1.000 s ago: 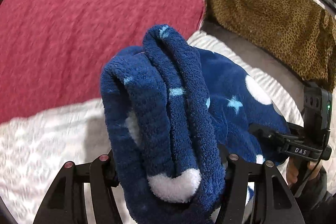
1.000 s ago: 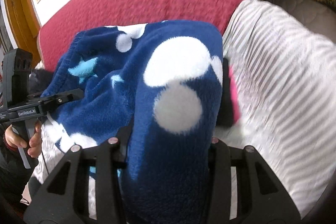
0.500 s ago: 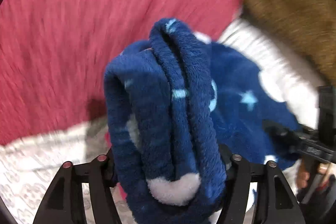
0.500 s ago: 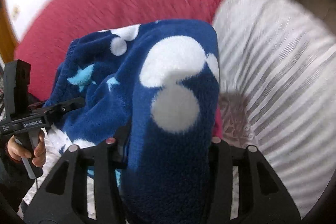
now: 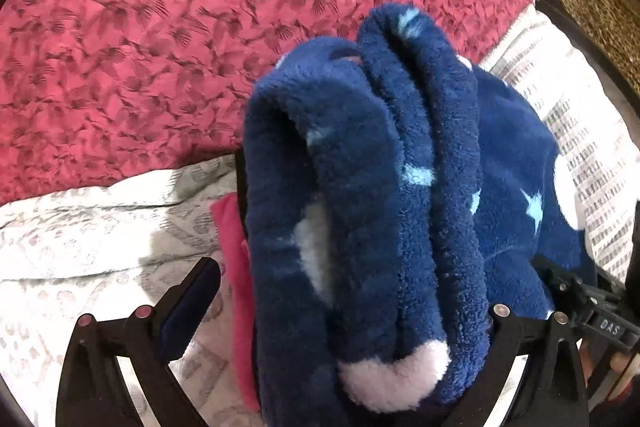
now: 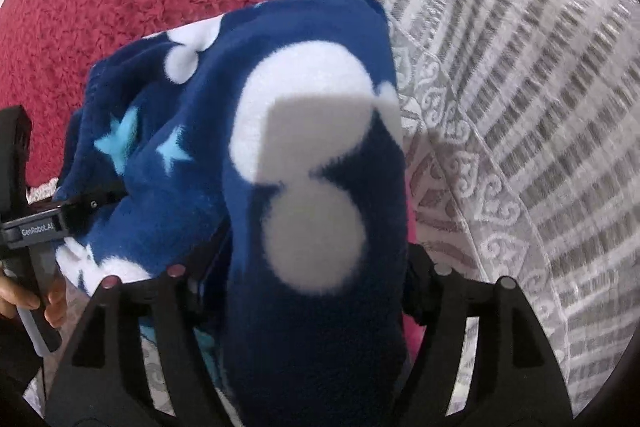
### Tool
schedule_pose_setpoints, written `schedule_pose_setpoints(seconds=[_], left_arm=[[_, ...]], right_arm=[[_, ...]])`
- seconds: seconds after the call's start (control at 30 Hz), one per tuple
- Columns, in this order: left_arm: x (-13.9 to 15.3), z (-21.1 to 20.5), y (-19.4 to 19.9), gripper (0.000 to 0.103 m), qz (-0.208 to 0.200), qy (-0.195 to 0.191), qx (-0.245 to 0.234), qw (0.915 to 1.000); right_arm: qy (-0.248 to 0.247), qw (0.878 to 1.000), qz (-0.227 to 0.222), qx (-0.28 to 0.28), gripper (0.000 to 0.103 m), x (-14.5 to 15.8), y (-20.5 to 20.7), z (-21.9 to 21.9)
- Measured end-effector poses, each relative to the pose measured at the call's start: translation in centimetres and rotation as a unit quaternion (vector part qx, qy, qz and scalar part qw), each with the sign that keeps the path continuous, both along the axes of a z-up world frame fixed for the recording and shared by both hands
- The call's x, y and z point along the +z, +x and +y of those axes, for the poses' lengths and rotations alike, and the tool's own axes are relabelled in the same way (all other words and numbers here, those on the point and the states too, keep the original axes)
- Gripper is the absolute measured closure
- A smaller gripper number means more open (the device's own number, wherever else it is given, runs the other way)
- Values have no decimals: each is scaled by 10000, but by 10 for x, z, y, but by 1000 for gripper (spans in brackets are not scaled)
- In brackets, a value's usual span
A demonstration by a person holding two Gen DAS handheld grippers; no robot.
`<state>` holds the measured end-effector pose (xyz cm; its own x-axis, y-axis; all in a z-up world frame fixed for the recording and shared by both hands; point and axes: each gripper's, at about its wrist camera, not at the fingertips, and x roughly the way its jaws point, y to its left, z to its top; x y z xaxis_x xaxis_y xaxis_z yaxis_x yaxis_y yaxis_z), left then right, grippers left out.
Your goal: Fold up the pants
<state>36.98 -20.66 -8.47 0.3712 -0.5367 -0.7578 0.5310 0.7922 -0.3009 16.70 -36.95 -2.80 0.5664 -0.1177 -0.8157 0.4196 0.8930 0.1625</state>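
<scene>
Fleecy navy pants (image 5: 360,211) are handling soft, bulky, light; take hems. Left tongs (image 5: 352,311) and right tongs (image 6: 304,267) are opening, fabric between.

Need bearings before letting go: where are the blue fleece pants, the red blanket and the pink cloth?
blue fleece pants (image 6: 304,227), right wrist view, white spot.
red blanket (image 5: 160,27), left wrist view, quilted top.
pink cloth (image 5: 236,267), left wrist view, exposed edge.

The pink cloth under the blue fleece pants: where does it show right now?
In the left wrist view the pink cloth shows at lower left, on the white patterned bedspread, tucked beneath the blue fleece pants.
</scene>
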Motion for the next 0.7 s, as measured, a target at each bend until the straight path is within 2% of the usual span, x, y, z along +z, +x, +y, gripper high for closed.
schedule_pose_setpoints(seconds=[0.13,0.23,0.37,0.53,0.6,0.7], left_arm=[[40,1,-25,1,-523,-6,-81,9986],[74,2,-52,1,-927,6,-244,9954],[112,7,-92,1,-1333,193,-231,9906],[138,23,-143,1,-1591,201,-290,9866],[145,34,-166,1,-1760,346,-201,9836],[152,46,-190,1,-1924,566,-123,9796]], right_arm=[[-608,9981,-101,-81,33,34,-19,5],[-599,9973,-417,-89,33,65,-42,15],[-611,9971,-445,-109,33,96,-67,40],[-866,9952,-449,-26,32,127,-106,84],[-944,9946,-425,22,25,136,-117,102],[-941,9947,-418,16,24,142,-130,120]])
